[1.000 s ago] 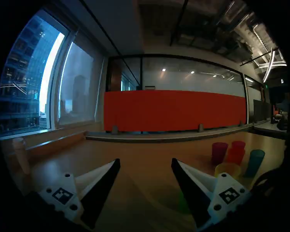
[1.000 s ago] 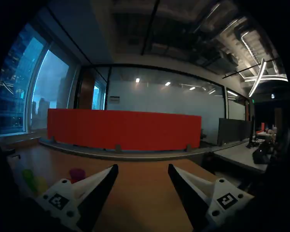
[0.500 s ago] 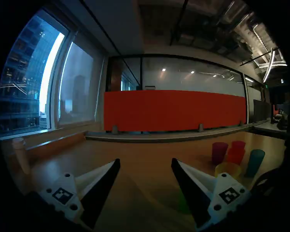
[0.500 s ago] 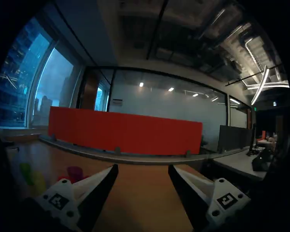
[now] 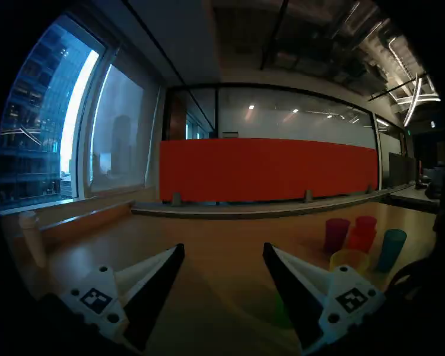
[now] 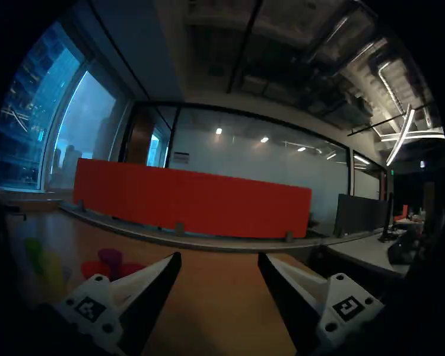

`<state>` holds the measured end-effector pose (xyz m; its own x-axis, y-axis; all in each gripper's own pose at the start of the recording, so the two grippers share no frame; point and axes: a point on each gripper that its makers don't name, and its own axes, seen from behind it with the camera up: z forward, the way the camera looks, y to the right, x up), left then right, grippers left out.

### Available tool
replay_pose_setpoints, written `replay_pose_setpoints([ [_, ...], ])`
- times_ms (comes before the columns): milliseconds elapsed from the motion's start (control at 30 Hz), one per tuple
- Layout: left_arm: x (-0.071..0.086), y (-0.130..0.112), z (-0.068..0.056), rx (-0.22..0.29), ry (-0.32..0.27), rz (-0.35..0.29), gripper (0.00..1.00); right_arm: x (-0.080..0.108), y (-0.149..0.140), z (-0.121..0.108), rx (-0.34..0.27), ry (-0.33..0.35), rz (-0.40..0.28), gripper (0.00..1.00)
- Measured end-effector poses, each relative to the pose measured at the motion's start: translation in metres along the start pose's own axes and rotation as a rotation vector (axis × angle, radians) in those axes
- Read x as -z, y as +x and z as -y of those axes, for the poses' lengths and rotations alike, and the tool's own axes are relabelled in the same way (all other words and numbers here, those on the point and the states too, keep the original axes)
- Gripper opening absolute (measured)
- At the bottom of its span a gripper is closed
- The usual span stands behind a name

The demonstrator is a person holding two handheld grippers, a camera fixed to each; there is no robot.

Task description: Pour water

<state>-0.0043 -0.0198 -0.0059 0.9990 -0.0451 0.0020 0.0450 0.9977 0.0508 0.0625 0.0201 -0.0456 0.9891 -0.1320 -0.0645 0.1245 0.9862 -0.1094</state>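
Observation:
In the left gripper view my left gripper stands open over the wooden table, with nothing between its fingers. To its right stands a cluster of plastic cups: a purple cup, a red cup, a teal cup and a yellow cup. A pale slim bottle stands at the far left. In the right gripper view my right gripper is open and empty; a purple cup, a red cup, a yellow cup and a green cup sit low at its left.
A long red partition runs along the table's far edge. Tall windows line the left side. Another desk with dark objects stands at the right in the right gripper view.
The right gripper has shifted so the cups now appear a little higher and further right in its view, and a red cup came into sight. The left gripper has stayed still.

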Motion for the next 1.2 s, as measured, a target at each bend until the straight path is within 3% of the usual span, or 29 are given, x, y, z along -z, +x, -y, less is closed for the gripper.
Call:
replay_pose_setpoints([
  [367, 0.0, 0.0, 0.0, -0.001, 0.0, 0.0, 0.99, -0.015, -0.023, 0.005, -0.074, 0.029, 0.015, 1.0],
  [700, 0.0, 0.0, 0.0, -0.001, 0.0, 0.0, 0.98, -0.024, -0.057, 0.019, -0.138, 0.048, 0.075, 1.0],
  [967, 0.0, 0.0, 0.0, -0.001, 0.0, 0.0, 0.98, -0.028, -0.067, 0.03, -0.157, 0.078, 0.066, 1.0],
  [1200, 0.0, 0.0, 0.0, -0.001, 0.0, 0.0, 0.98, -0.03, -0.07, 0.035, -0.136, 0.082, 0.061, 1.0],
])
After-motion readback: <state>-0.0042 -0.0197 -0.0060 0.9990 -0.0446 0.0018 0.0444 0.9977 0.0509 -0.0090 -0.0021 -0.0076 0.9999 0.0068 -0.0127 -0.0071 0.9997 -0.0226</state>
